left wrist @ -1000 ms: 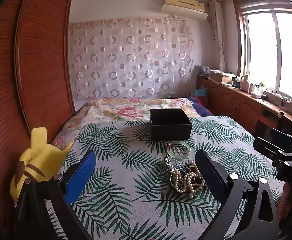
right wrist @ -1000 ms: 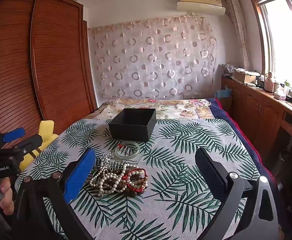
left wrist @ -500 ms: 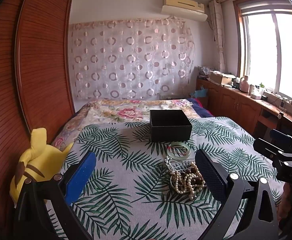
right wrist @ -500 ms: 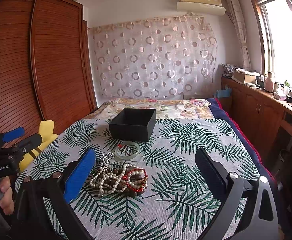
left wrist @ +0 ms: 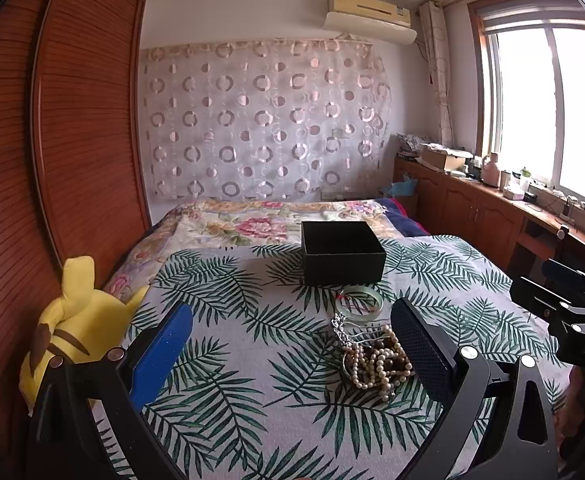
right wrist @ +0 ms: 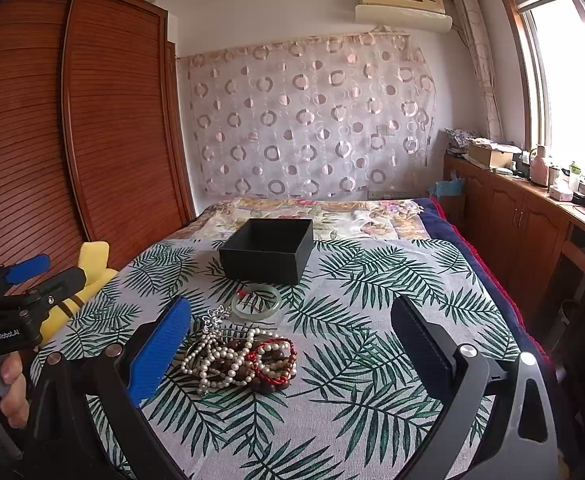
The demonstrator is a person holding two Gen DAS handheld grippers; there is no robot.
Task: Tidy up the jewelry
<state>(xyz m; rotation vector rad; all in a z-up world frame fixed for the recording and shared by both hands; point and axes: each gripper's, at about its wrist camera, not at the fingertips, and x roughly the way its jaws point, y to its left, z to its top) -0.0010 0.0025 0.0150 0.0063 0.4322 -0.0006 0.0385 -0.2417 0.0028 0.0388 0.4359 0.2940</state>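
Right wrist view: the jewelry pile (right wrist: pixel 239 356), a tangle of pearl strands, brown beads and a red bracelet with a silver chain trailing from its far side, lies on the palm-leaf bedspread (right wrist: pixel 372 280) between the spread fingers of the right gripper (right wrist: pixel 292 344), nearer the blue pad. Just beyond it lies a pale green bangle (right wrist: pixel 256 299) with a bit of red thread, and beyond that the open black box (right wrist: pixel 267 249), which looks empty, though its floor is mostly hidden from this angle.

Compared with the frames from a second ago, nothing has shifted: the pile, bangle and box sit exactly where they were, and both grippers hold the same pose. My reading is that sorting has not started and this is a pause before the first reach.

The right gripper's jaws stand wide apart with nothing between the pads. The left gripper (left wrist: pixel 292 348) is likewise spread and empty; in its view the pile (left wrist: pixel 374 360) sits close to its black right-hand finger, the bangle (left wrist: pixel 360 301) and box (left wrist: pixel 342 252) ahead. A hand (right wrist: pixel 0 396) grips the left tool's handle at the frame edge.

A yellow plush toy (left wrist: pixel 72 320) rests at the bed's left side against the wooden wardrobe (left wrist: pixel 84 120), well apart from the jewelry.
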